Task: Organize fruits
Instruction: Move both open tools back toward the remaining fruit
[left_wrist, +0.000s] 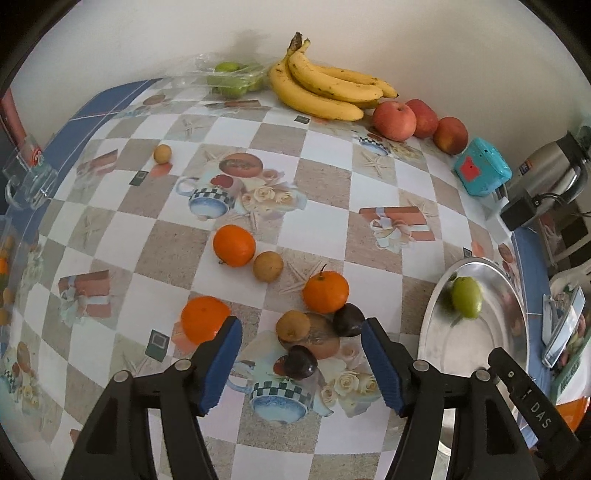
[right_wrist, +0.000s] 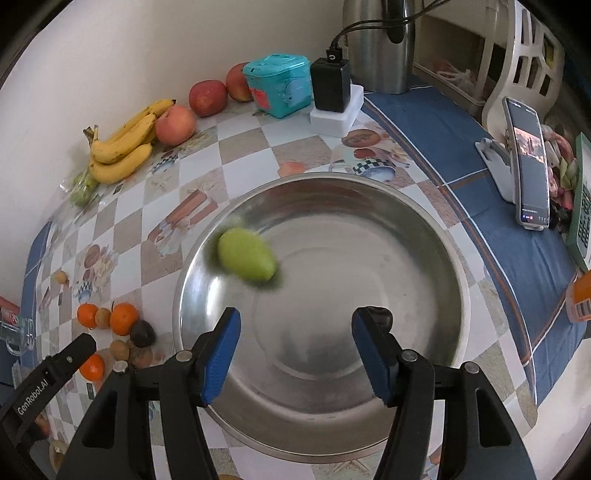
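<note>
A steel bowl (right_wrist: 443, 266) holds one green fruit (right_wrist: 245, 260), blurred, near its left wall; bowl (left_wrist: 513, 332) and green fruit (left_wrist: 467, 297) also show in the left wrist view. My right gripper (right_wrist: 295, 350) is open and empty above the bowl. A dark fruit (right_wrist: 382, 317) peeks from behind its right finger. My left gripper (left_wrist: 301, 365) is open over a dark plum (left_wrist: 299, 362) on the table, not touching it. Around it lie three oranges (left_wrist: 234, 245), brown round fruits (left_wrist: 293, 325) and another dark plum (left_wrist: 348, 319).
Bananas (left_wrist: 321, 86), red apples (left_wrist: 393, 116) and bagged green fruits (left_wrist: 231, 77) lie along the back wall. A teal box (left_wrist: 482, 166), a kettle (left_wrist: 550, 166), a charger (right_wrist: 330, 86) and a phone on a stand (right_wrist: 526, 166) stand at the right. A glass mug (left_wrist: 27, 177) stands at the left.
</note>
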